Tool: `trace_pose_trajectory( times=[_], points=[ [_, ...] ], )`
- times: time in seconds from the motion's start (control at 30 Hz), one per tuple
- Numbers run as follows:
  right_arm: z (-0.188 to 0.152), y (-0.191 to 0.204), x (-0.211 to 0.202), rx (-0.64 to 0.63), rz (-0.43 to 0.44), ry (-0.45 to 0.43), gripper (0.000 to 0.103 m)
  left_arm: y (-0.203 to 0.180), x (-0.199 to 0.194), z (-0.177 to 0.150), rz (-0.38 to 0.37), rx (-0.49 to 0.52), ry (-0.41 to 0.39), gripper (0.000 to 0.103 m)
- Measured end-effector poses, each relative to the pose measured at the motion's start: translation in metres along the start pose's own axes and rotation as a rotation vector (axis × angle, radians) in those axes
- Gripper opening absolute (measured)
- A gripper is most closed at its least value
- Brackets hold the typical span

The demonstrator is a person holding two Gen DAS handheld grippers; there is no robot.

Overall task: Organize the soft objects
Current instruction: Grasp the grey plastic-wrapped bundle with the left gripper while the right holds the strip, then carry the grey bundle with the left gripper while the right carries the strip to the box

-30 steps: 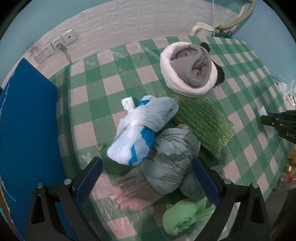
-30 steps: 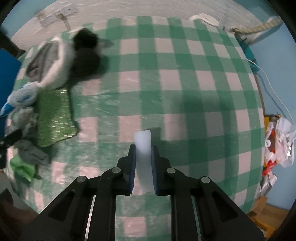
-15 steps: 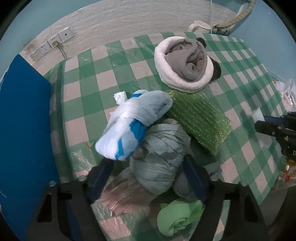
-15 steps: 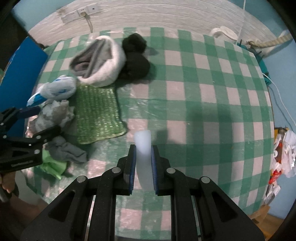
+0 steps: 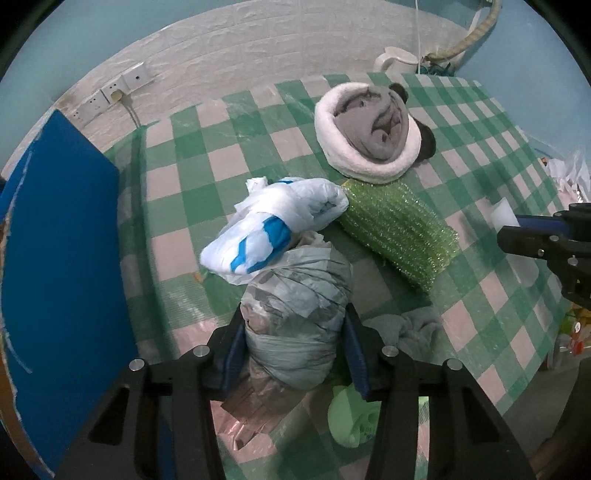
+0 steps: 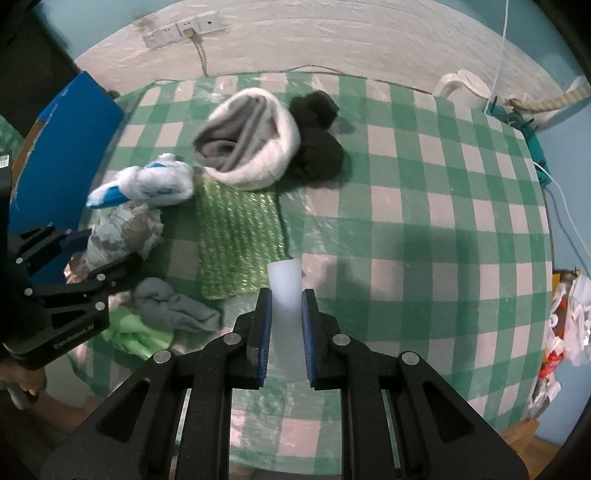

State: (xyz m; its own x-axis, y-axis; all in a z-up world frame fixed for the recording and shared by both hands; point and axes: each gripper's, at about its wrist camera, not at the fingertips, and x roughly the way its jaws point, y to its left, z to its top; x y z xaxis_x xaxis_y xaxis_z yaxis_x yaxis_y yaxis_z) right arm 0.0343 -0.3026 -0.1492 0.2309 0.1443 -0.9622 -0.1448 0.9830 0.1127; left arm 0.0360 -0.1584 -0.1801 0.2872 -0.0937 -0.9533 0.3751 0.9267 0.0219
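Observation:
My left gripper (image 5: 293,332) is shut on a grey crumpled plastic bag bundle (image 5: 299,310), also seen in the right wrist view (image 6: 122,232). A white and blue plastic bag (image 5: 277,229) lies against it. My right gripper (image 6: 284,306) is shut on a white foam piece (image 6: 284,295) above the table, right of the pile; it shows in the left wrist view (image 5: 504,218). A green bubble-wrap sheet (image 6: 236,236), a white fleece hat with grey cloth inside (image 6: 251,144), a grey sock (image 6: 173,302) and a light green bag (image 6: 136,332) lie around.
The table has a green and white checked cloth (image 6: 406,206). A blue board (image 5: 55,251) stands at the left edge. Black pompoms (image 6: 317,147) sit beside the hat. A white kettle (image 6: 461,88) stands at the far right corner. Wall sockets (image 6: 184,29) are behind.
My left gripper moved forward and closed on the grey bag bundle. My right gripper swung left toward the pile, still holding the white foam piece.

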Motion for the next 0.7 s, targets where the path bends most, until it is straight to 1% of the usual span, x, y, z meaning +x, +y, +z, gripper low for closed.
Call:
trace_pose_trajectory(
  times=[0.37, 0.7],
  points=[
    [0.010, 0.022, -0.019, -0.031, 0.020, -0.031, 0.014, 0.017, -0.030, 0.001, -0.026, -0.012, -0.052, 0.048],
    [0.021, 0.042, -0.041, -0.053, 0.035, -0.074, 0.014, 0.027, -0.058, -0.001, 0.000, -0.027, -0.097, 0.048]
  ],
)
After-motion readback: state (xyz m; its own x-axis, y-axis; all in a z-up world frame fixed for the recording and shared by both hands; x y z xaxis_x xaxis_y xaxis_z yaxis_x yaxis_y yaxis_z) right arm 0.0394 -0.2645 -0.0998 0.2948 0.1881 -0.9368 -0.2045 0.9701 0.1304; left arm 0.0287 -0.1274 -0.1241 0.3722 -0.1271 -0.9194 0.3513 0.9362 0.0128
